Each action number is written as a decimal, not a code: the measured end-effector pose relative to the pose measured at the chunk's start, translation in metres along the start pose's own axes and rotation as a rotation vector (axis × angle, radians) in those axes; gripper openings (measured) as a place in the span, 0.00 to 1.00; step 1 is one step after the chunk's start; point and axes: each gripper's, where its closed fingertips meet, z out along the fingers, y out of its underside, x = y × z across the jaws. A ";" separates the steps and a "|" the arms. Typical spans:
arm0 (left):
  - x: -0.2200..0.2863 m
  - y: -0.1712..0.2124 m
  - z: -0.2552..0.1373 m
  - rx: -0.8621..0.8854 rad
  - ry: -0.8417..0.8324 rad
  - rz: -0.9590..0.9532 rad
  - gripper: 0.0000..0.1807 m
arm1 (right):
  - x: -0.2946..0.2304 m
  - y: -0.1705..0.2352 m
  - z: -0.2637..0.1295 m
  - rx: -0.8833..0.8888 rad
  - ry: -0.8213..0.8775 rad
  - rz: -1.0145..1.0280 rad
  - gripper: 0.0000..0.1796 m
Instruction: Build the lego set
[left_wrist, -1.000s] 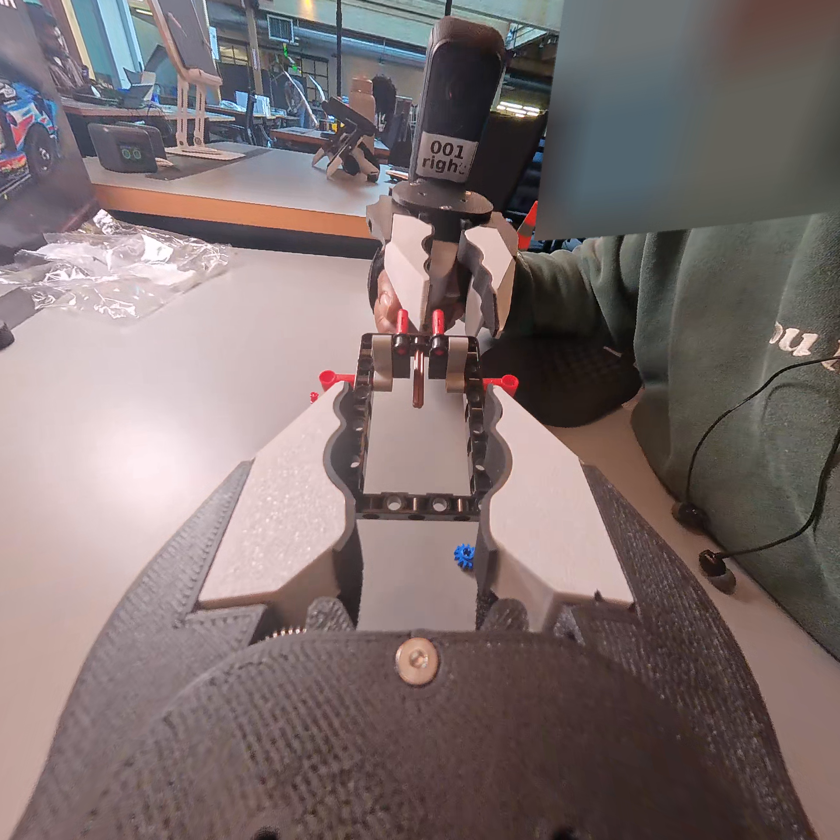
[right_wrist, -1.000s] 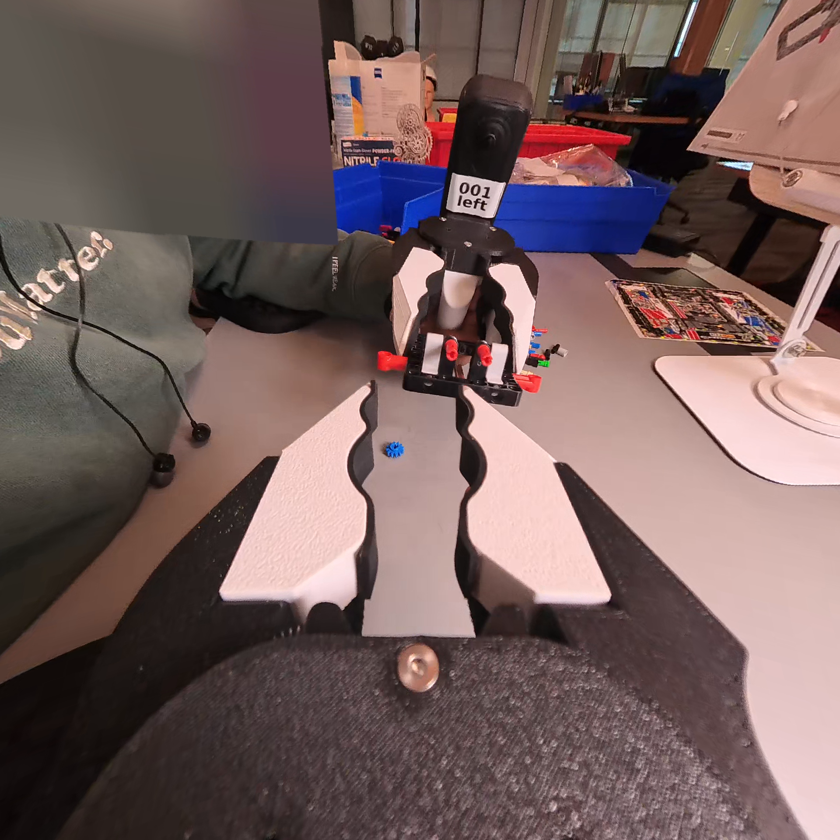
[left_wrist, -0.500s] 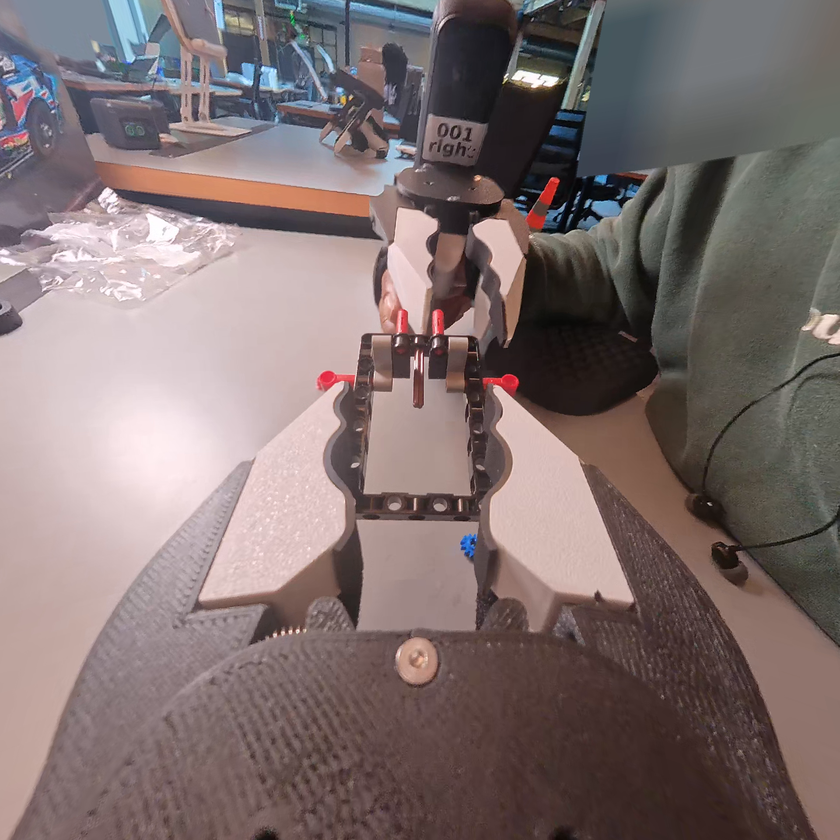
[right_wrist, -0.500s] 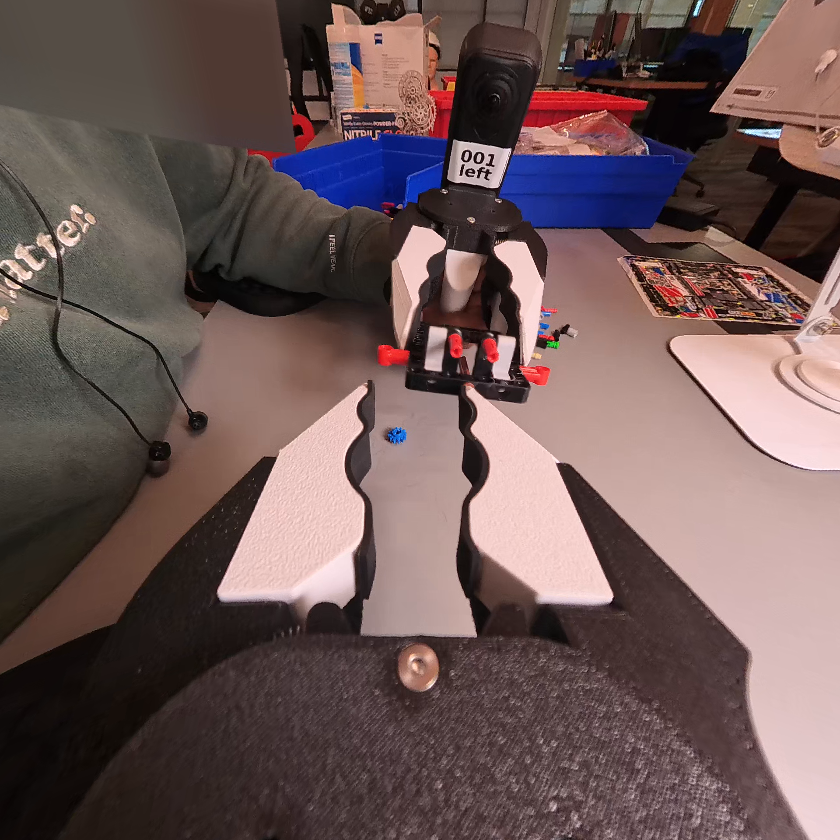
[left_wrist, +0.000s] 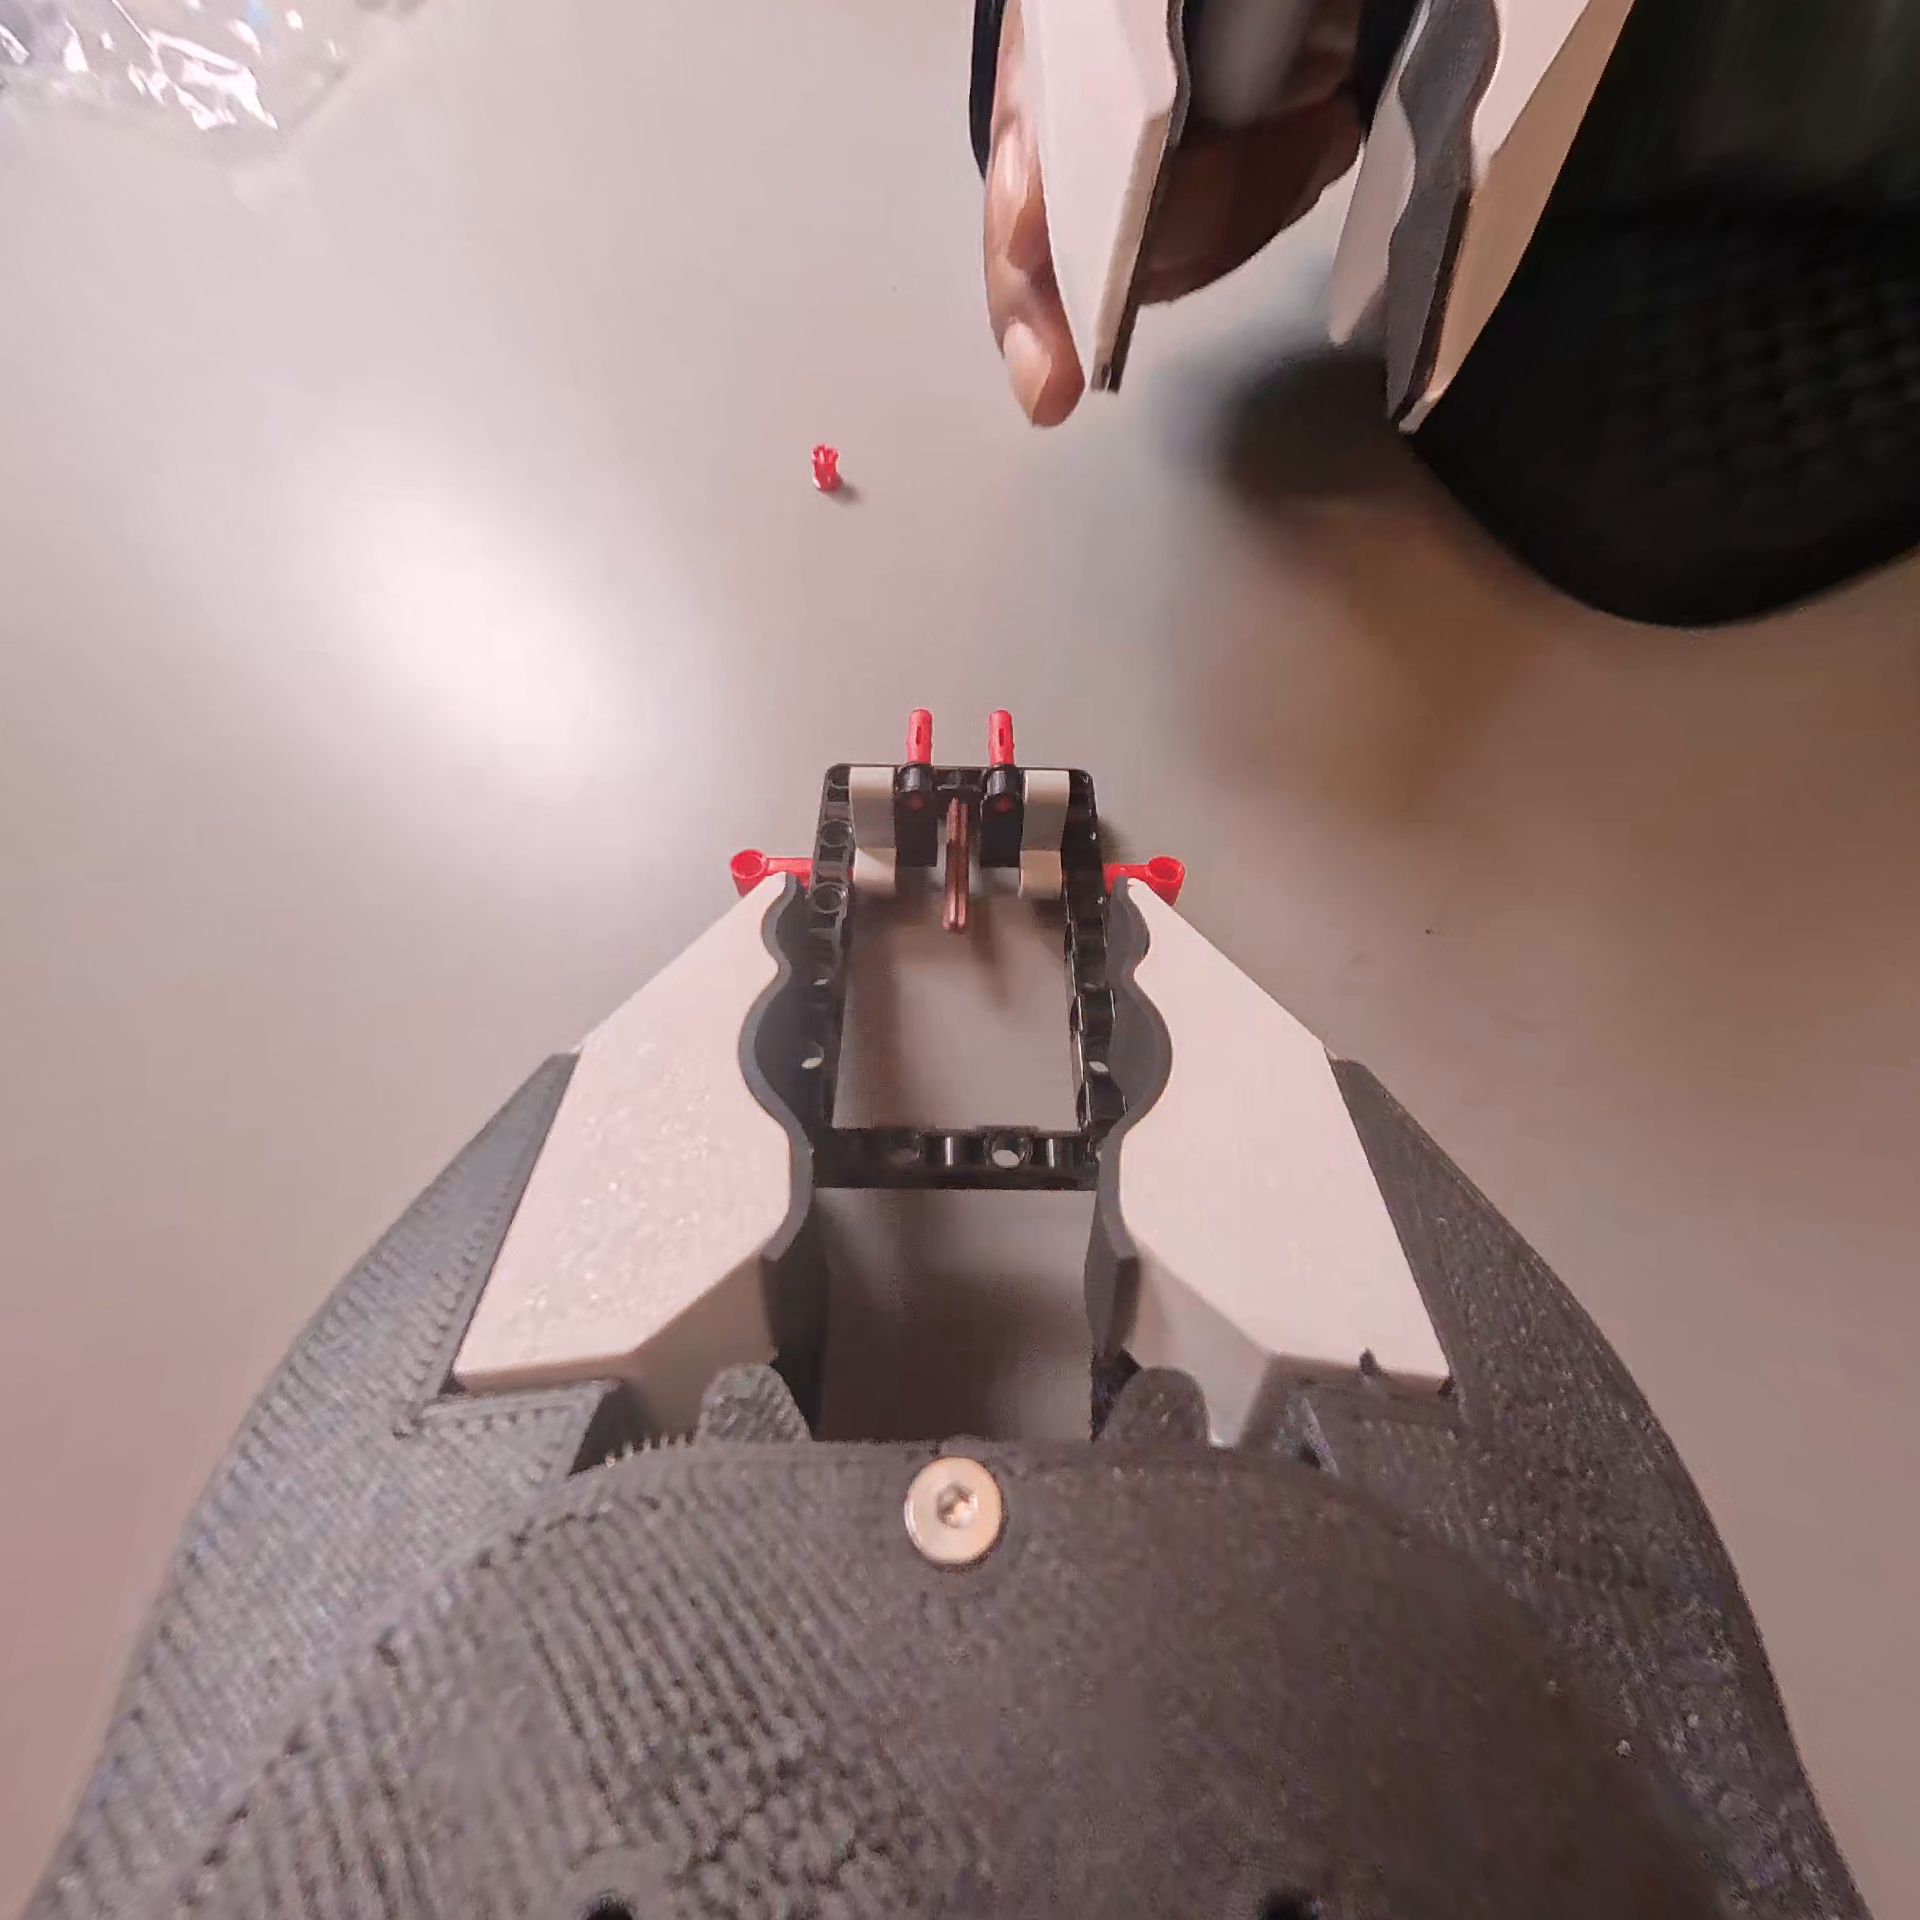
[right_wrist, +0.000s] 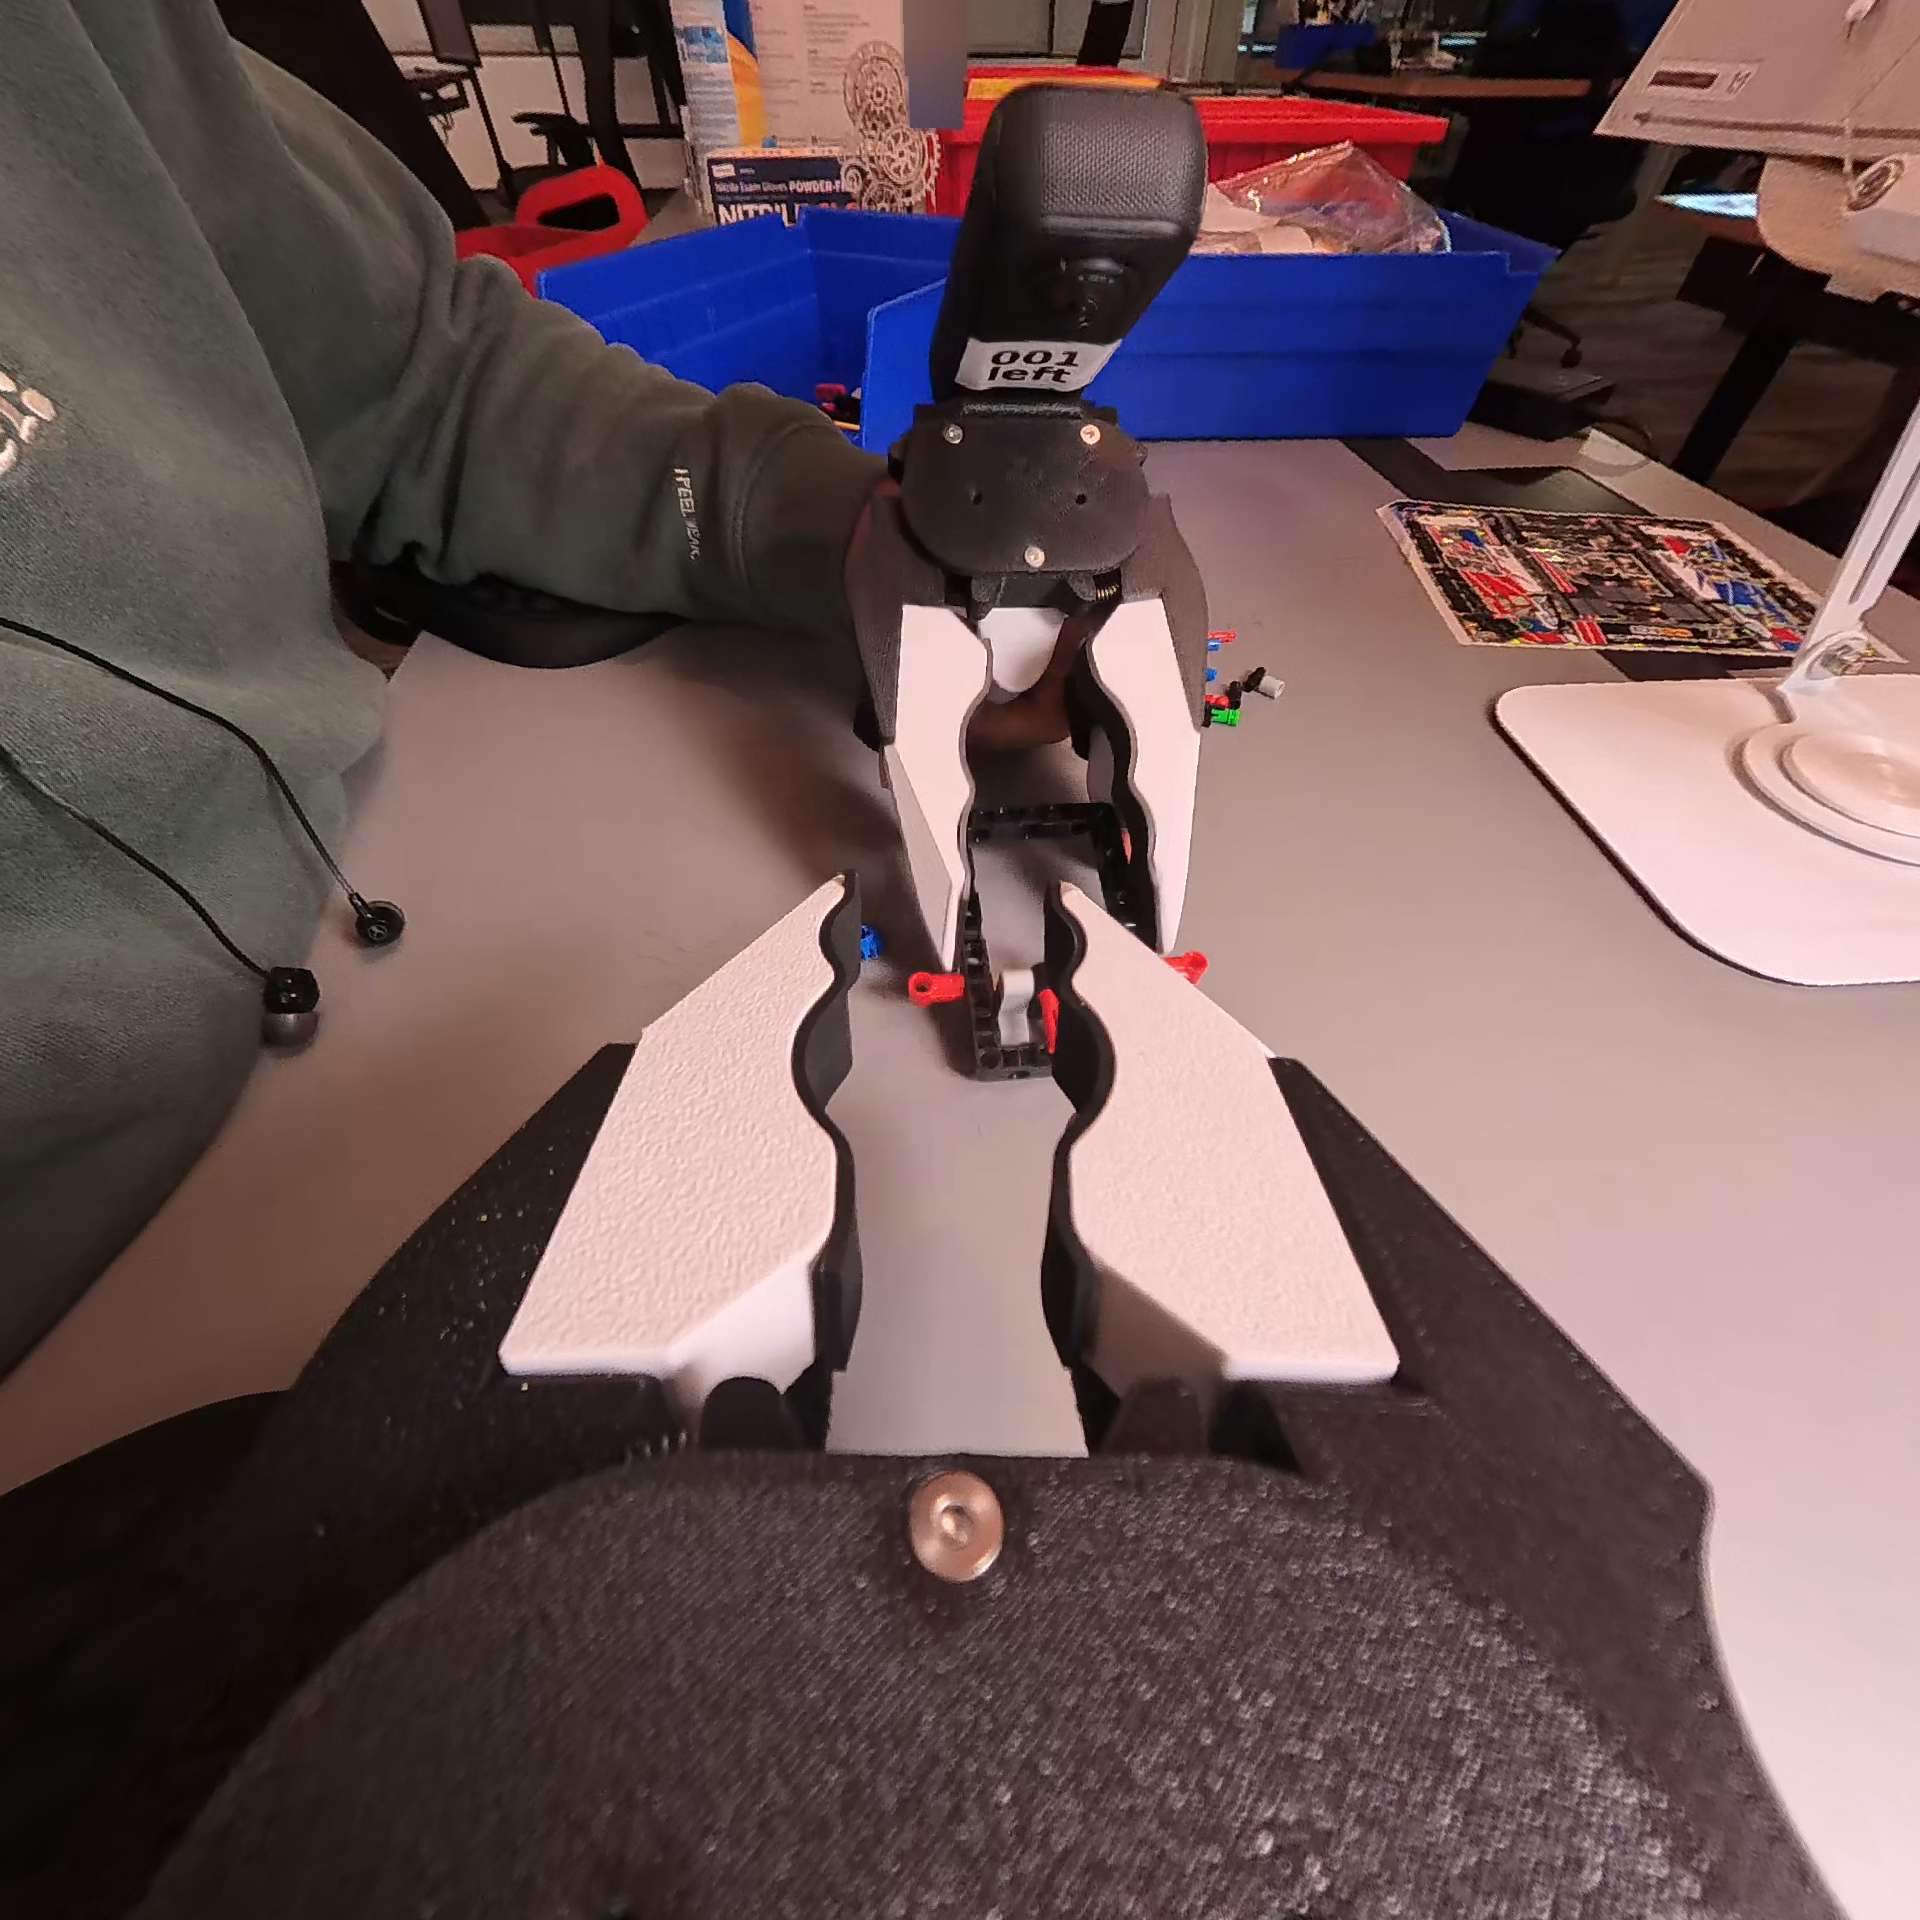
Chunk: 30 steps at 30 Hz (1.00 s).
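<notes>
My left gripper (left_wrist: 954, 896) is shut on a black rectangular lego frame (left_wrist: 961, 1148), with one finger against each long side. The frame's far end carries two red pins (left_wrist: 918, 734), grey pieces (left_wrist: 871, 821), a brown axle (left_wrist: 958, 868) and red side pins. In the right wrist view the left gripper (right_wrist: 1060, 945) tips steeply down, with the frame (right_wrist: 1000, 1051) end close to the table. My right gripper (right_wrist: 956, 904) is open and empty, just in front of the frame. It also shows in the left wrist view (left_wrist: 1252, 395). A small blue gear (right_wrist: 871, 942) lies beside its left fingertip.
A small red piece (left_wrist: 824, 467) lies on the grey table beyond the frame. Blue bins (right_wrist: 1299, 332), a printed sheet (right_wrist: 1590, 577), a white stand base (right_wrist: 1714, 831) and loose small parts (right_wrist: 1236, 696) lie behind. A person's green sleeve (right_wrist: 416, 416) is at left. The tips of one gripper are about 9 cm away from the tips of the other.
My left gripper has tipped forward and down with the frame, so its view now faces the table. My right gripper stays open and now sits closer to the frame.
</notes>
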 end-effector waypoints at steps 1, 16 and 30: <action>0.001 0.003 0.001 -0.023 0.003 -0.001 0.31 | 0.000 0.000 0.000 0.000 0.000 0.001 0.18; -0.004 0.011 -0.003 -0.079 -0.038 0.007 0.39 | 0.006 0.012 0.002 -0.063 0.030 -0.006 0.18; 0.053 0.031 -0.023 -0.152 0.093 0.046 0.17 | 0.012 0.061 0.017 -0.332 0.081 -0.081 0.18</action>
